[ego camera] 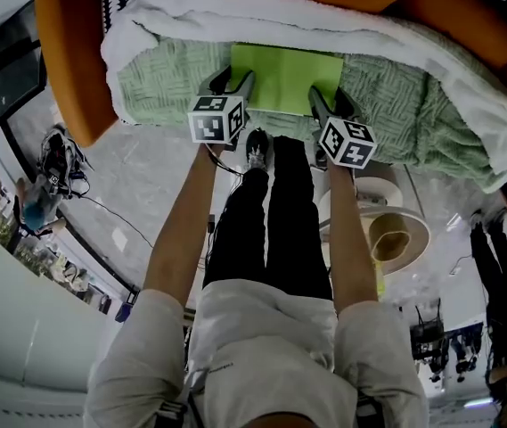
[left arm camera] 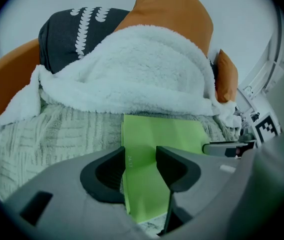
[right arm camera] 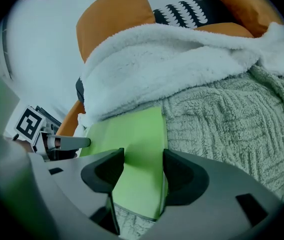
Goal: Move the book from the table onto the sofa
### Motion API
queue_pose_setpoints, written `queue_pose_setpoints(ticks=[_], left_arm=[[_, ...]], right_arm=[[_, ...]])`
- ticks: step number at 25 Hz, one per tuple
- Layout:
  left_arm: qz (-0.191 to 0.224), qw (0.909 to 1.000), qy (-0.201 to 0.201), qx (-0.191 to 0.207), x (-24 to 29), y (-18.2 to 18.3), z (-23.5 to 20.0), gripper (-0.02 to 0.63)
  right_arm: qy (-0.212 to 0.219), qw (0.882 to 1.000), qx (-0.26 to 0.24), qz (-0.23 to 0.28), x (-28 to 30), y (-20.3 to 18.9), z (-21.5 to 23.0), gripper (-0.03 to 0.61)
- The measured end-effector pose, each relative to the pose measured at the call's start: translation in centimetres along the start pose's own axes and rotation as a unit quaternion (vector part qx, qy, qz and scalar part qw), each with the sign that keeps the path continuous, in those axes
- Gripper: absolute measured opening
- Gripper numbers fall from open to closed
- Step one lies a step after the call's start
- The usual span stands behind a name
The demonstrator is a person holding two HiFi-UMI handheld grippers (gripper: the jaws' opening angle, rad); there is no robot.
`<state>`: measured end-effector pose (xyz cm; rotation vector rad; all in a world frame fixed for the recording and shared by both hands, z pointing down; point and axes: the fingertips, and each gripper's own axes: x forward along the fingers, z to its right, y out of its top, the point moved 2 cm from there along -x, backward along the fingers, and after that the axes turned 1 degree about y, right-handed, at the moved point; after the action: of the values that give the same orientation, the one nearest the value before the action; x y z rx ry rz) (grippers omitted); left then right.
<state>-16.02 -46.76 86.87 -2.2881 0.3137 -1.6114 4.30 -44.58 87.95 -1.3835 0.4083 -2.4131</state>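
A thin lime-green book (ego camera: 287, 77) lies flat on the green knitted blanket (ego camera: 164, 87) that covers the orange sofa (ego camera: 66, 52). My left gripper (ego camera: 233, 83) is at the book's near left corner. Its outer jaw is at the book's left edge (left arm camera: 127, 154) and its inner jaw is over the cover. My right gripper (ego camera: 331, 101) holds the near right corner the same way. The book (right arm camera: 132, 134) runs between its jaws, with the right edge against the outer jaw. Both grippers point steeply down and are shut on the book.
A white fleece throw (ego camera: 235, 16) is bunched along the sofa's back, just beyond the book. A black-and-white patterned cushion (left arm camera: 77, 24) sits behind it. My legs (ego camera: 271, 212) stand at the sofa's front. A round white table with a straw hat (ego camera: 387, 230) is at my right.
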Motion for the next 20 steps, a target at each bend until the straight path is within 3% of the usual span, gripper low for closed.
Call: queue_pose_setpoints(ticks=[15, 20], left_arm=[[-0.002, 1.0000, -0.004, -0.004, 0.4, -0.3, -0.1, 0.192], [-0.018, 0.9995, -0.025, -0.007, -1.1, 0.5, -0.3, 0.193]], right_arm=[[0.021, 1.000, -0.006, -0.004, 0.4, -0.2, 0.3, 0.235], [0.029, 0.999, 0.035, 0.012, -0.9, 0.3, 0.5, 0.235]])
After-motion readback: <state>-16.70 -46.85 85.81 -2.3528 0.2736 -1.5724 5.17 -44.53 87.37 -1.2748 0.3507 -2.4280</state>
